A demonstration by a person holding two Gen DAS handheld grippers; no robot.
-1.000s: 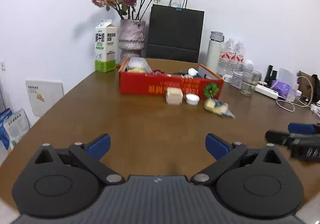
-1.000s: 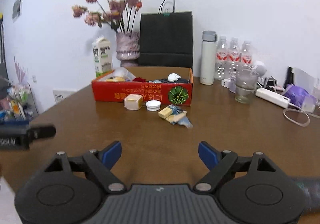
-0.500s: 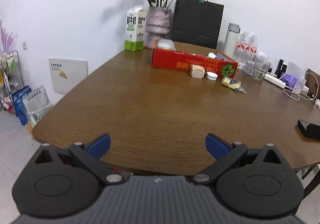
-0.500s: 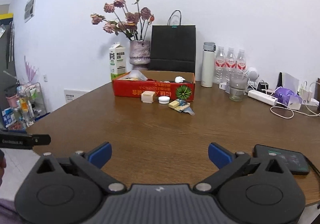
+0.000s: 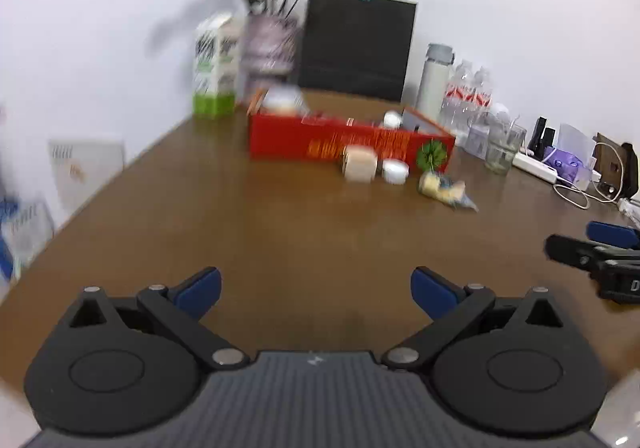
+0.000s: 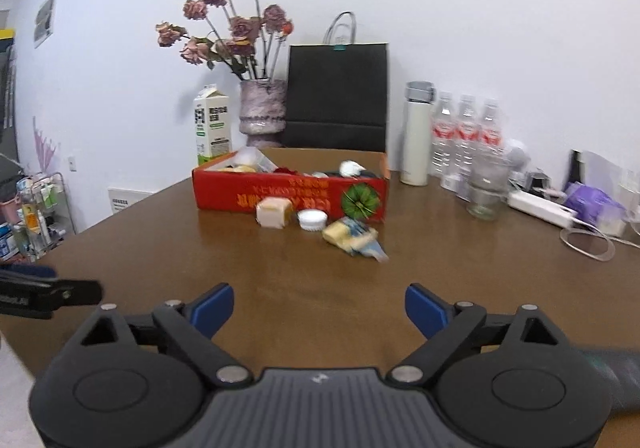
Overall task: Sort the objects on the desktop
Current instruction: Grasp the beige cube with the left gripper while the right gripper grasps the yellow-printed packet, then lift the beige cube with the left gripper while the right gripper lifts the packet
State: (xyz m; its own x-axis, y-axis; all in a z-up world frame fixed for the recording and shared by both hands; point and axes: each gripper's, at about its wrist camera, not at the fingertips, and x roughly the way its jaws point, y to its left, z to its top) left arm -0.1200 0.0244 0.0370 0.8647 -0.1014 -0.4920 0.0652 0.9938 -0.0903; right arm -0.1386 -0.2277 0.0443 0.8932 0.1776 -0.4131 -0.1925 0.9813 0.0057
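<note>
Nearest of all, the left tool [image 5: 316, 290] hung over the near edge of the brown counter [image 5: 280, 240] with its blue-tipped fingers [image 5: 198, 288] spread wide and nothing between them. The right tool [image 6: 319, 308] was level with it at about three o'clock, just as wide and just as bare; its dark tip showed at the right edge of the left view.

Past a bare stretch of wood, toward twelve o'clock, three small things lay in a loose row just in front of the red box [image 6: 290, 193]. The pale cube-shaped packet [image 6: 273, 212] sat at the left, close against the box front. Just beside it, at its three o'clock, stood a small white round lid [image 6: 312, 219]. Further toward three o'clock lay a crinkled yellow and blue snack packet [image 6: 352, 238], a little nearer to me than the other two. The box itself was open-topped and held a jumble of items I could not make out.

Behind the box stood a milk carton [image 6: 212, 123] at eleven o'clock, a mottled vase of dried roses [image 6: 262, 109] and a black paper bag [image 6: 338, 95]. At two o'clock were a white flask [image 6: 416, 131], water bottles [image 6: 466, 131], a glass [image 6: 484, 193] and a white power strip [image 6: 540, 207].
</note>
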